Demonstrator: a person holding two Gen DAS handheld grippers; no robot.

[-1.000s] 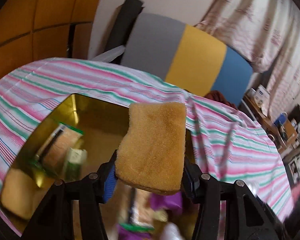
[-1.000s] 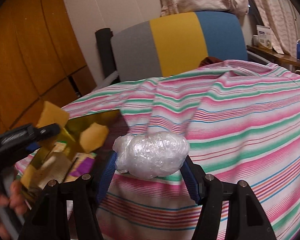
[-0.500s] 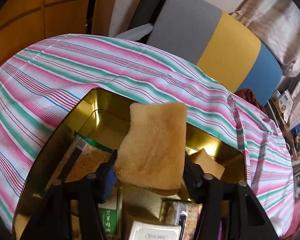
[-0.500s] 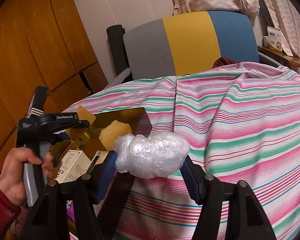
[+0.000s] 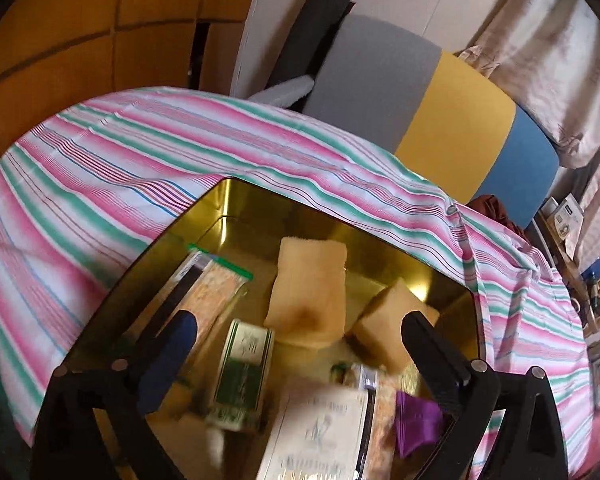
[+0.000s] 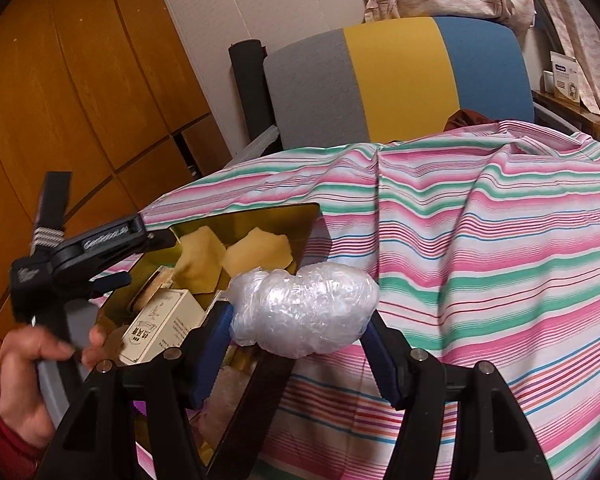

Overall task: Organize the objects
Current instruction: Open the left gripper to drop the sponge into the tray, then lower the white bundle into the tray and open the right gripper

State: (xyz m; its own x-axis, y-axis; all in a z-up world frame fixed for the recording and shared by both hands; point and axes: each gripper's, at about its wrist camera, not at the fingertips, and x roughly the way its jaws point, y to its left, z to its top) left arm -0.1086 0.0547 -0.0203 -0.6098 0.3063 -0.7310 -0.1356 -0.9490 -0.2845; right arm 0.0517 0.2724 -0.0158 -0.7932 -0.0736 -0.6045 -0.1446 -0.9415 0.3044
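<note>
The left gripper [image 5: 296,332] hangs over a gold tin [image 5: 220,200] that sits on a surface draped in a pink, green and white striped cloth [image 5: 100,168]. Its jaws are opening and stand spread wide. Nothing is pressed between them. The yellow sponge [image 5: 308,292] lies beyond and below the jaw tips, apart from both pads, leaning toward the far inner wall of the tin. A second yellow sponge piece [image 5: 392,320] lies just beside it to the right, near the right jaw tip. Also in the tin are a long packet with a green edge [image 5: 216,284], a green and white box [image 5: 244,368], a white carton with printed text [image 5: 320,432] and something purple [image 5: 416,420].

The right gripper [image 6: 300,312] is held to the right of the tin, over the striped cloth. Its jaws pinch a wad of clear plastic wrap [image 6: 304,312], one pad on each side, with the wad bulging past the tips. In this view a person's hand [image 6: 32,360] in a red sleeve holds the left gripper's handle, and both sponge pieces show inside the tin beyond the carton.

A chair back in grey, yellow and blue [image 6: 396,76] stands behind the surface.
</note>
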